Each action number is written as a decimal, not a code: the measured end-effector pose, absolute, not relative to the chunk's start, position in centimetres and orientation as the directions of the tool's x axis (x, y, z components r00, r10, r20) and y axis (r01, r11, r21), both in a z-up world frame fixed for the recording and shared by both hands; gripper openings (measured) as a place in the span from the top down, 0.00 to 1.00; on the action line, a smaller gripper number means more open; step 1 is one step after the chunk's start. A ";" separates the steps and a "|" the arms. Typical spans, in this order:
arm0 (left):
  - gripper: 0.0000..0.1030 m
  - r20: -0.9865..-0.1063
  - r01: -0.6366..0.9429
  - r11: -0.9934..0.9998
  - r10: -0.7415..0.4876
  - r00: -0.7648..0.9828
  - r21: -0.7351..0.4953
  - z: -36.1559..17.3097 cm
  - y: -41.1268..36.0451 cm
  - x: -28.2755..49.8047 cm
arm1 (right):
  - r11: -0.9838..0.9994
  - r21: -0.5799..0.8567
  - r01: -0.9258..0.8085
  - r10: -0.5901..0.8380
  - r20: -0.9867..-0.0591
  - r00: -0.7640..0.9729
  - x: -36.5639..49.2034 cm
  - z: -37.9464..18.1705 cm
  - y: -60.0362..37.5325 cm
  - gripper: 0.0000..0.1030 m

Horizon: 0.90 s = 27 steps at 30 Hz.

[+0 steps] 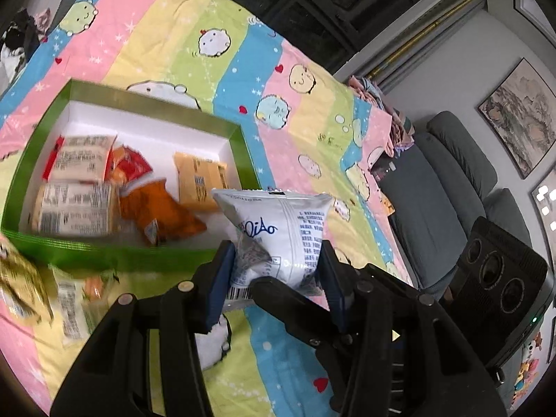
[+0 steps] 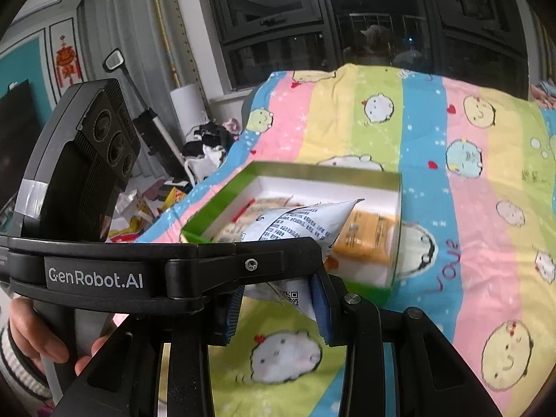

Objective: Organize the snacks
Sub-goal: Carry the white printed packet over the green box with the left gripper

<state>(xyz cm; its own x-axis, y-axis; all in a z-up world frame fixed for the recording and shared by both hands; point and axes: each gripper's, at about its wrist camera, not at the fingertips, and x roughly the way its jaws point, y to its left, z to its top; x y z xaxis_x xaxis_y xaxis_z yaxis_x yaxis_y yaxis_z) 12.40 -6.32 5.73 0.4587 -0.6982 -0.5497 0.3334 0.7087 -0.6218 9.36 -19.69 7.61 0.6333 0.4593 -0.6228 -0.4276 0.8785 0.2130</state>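
Left gripper had its blue-padded fingers pinching the white crinkly plastic snack pouch with blue lettering at its lower half, long axis running up and away from the fingers. Pouch hung in the air just short of the near right corner of the green-walled, white-lined cardboard box on the pastel striped cartoon bedspread; box lay ahead and to the left of the pouch.

Right gripper sat right behind the left one; its blue pads flanked the pouch's bottom corner. Contact hidden by the left gripper body, so I couldn't tell if it was clamping or merely spread around it. Left looked like the carrying arm.

Box contents: two pale printed wrappers, orange and red packets, a flat yellow-orange packet. Free floor showed between the orange and yellow ones.

Outside, by the near left wall: loose gold and pale packets, not yet boxed.
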 end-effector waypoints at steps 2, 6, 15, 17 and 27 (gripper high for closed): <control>0.53 -0.549 0.338 0.709 -0.698 0.459 -0.619 6.0 -6.3 13.3 | 0.879 0.214 -0.426 0.459 -0.618 0.638 10.2 7.8 -19.6 0.64; 0.53 -0.552 0.343 0.716 -0.692 0.466 -0.608 6.3 -6.1 15.2 | 0.878 0.223 -0.424 0.465 -0.612 0.640 12.1 7.9 -19.6 0.64; 0.53 -0.565 0.313 0.721 -0.684 0.461 -0.618 5.0 -5.4 18.6 | 0.883 0.233 -0.408 0.456 -0.629 0.629 15.4 6.7 -18.8 0.64; 0.53 -0.571 0.307 0.725 -0.680 0.459 -0.617 4.6 -5.3 19.2 | 0.884 0.239 -0.403 0.456 -0.636 0.623 16.0 6.3 -18.7 0.64; 0.54 -0.608 0.252 0.740 -0.662 0.438 -0.624 2.1 -5.0 20.7 | 0.884 0.266 -0.385 0.456 -0.676 0.580 17.8 3.4 -18.2 0.63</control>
<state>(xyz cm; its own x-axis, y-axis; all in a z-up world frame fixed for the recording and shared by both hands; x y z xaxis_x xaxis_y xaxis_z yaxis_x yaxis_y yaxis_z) 20.74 -5.01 2.14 0.4384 -0.6619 -0.6080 0.2521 0.7399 -0.6237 17.77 -18.24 3.44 0.5796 0.4557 -0.6756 -0.3852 0.8838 0.2657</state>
